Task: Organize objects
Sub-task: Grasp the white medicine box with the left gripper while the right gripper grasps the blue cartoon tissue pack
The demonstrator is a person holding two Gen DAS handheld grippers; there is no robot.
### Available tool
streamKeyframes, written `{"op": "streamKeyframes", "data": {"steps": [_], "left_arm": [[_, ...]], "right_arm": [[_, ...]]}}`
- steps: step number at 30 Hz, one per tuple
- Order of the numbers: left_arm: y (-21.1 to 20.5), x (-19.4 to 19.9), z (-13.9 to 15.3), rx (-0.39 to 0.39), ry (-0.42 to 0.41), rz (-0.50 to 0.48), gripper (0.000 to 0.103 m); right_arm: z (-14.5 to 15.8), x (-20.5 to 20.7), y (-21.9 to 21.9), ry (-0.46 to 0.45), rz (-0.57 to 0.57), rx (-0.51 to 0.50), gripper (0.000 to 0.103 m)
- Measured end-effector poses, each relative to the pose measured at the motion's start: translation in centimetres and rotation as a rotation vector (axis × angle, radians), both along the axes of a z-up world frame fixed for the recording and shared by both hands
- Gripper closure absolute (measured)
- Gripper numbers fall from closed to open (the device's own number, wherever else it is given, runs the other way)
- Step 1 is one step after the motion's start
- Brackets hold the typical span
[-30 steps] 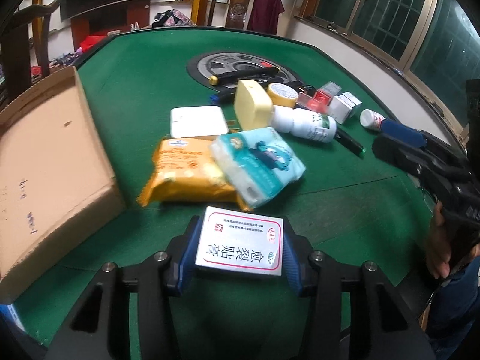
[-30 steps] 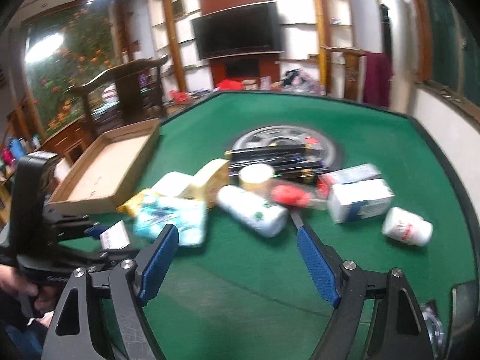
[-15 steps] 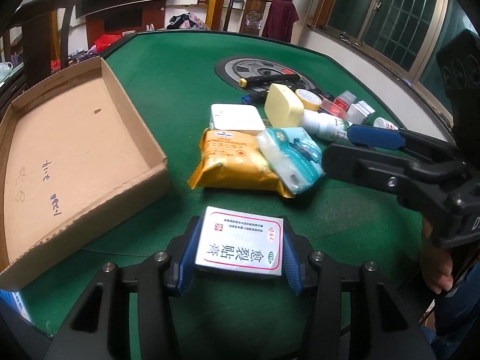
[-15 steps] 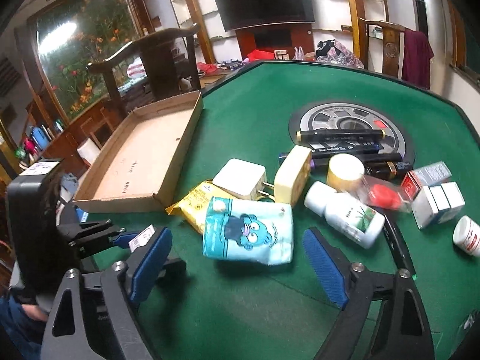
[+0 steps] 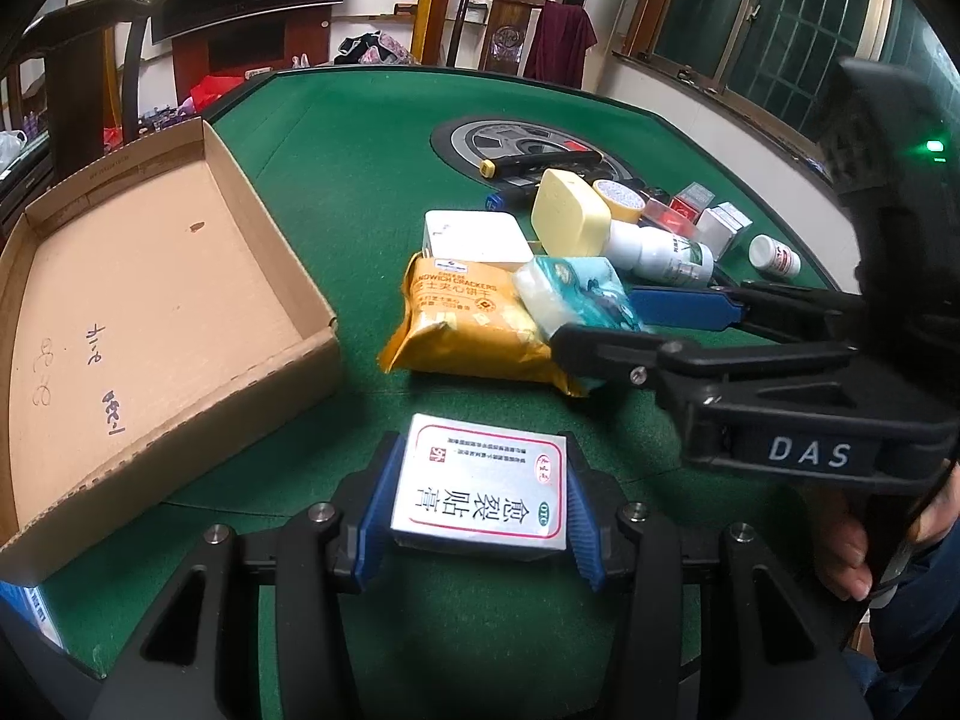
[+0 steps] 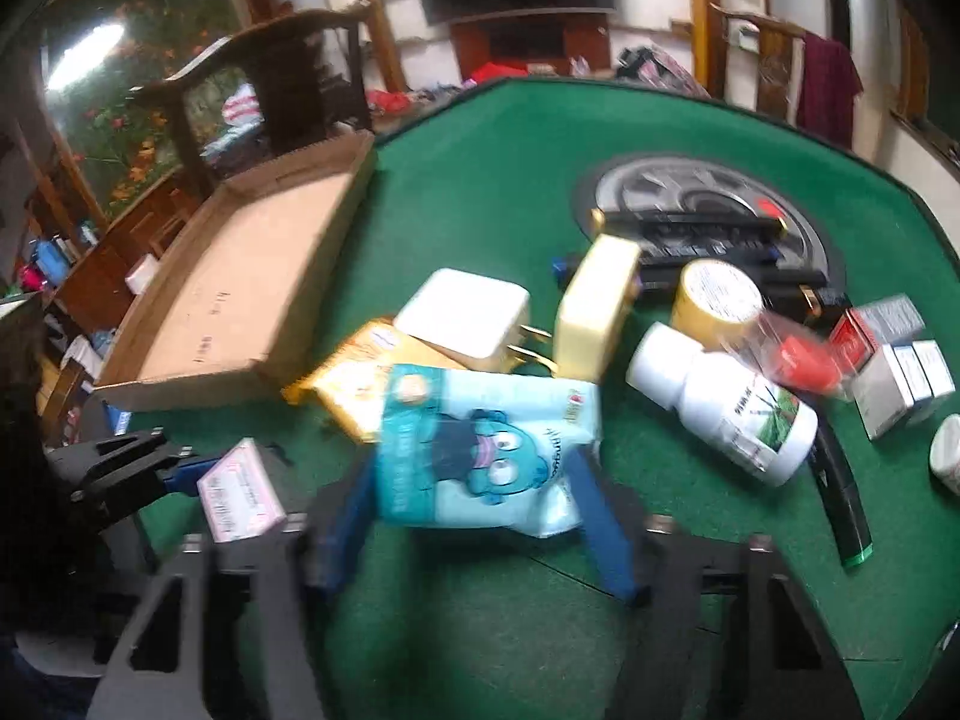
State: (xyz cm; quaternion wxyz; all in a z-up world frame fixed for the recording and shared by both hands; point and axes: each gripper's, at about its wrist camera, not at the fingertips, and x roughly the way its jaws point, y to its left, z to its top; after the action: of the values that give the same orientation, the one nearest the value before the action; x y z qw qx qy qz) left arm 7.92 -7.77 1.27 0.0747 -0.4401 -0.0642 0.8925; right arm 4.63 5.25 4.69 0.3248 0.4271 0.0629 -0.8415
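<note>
The green felt table [image 5: 372, 138] is stretching wide under everything, its cloth smooth and matte. On its left side the shallow cardboard tray [image 5: 150, 276] is lying flat, its corrugated rim standing up round a bare brown floor with pen marks. Near the tray, the orange cracker packet [image 5: 468, 324], crinkled and glossy, is lying under the soft blue tissue pack [image 6: 486, 450]. The right gripper [image 6: 480, 498] has just been closing, and its blue pads are flanking that tissue pack; blur is making it hard to tell, but they appear to be pressing its sides. The left gripper [image 5: 477, 501] is clamping a small flat silvery box [image 5: 480, 480] with red-framed print, hovering above the felt near the tray's corner.
</note>
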Motion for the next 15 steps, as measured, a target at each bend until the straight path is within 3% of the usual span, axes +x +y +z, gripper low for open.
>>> {"op": "streamKeyframes", "data": {"steps": [2,6,7,8,10,13,15], "left_arm": [[-0.1,0.0,0.0,0.006,-0.001,0.004,0.054],[0.0,0.1,0.0,0.005,-0.005,0.003,0.054],[0.1,0.1,0.0,0.001,-0.005,0.004,0.054],[0.1,0.2,0.0,-0.002,-0.006,0.004,0.054],[0.2,0.2,0.0,-0.004,-0.008,0.005,0.054],[0.2,0.3,0.0,-0.004,-0.005,0.004,0.054],[0.2,0.4,0.0,-0.005,-0.003,0.004,0.054]], "right_arm": [[-0.1,0.1,-0.2,0.009,0.004,0.005,0.063],[0.2,0.3,0.2,0.012,0.003,0.009,0.062],[0.3,0.4,0.2,0.021,-0.003,0.015,0.057],[0.3,0.4,0.3,0.032,-0.015,0.027,0.038],[0.7,0.5,0.8,0.077,-0.058,0.034,0.011],[1.7,0.9,1.2,0.150,-0.061,0.006,0.002],[1.7,0.6,0.9,0.141,-0.054,0.002,0.000]]}}
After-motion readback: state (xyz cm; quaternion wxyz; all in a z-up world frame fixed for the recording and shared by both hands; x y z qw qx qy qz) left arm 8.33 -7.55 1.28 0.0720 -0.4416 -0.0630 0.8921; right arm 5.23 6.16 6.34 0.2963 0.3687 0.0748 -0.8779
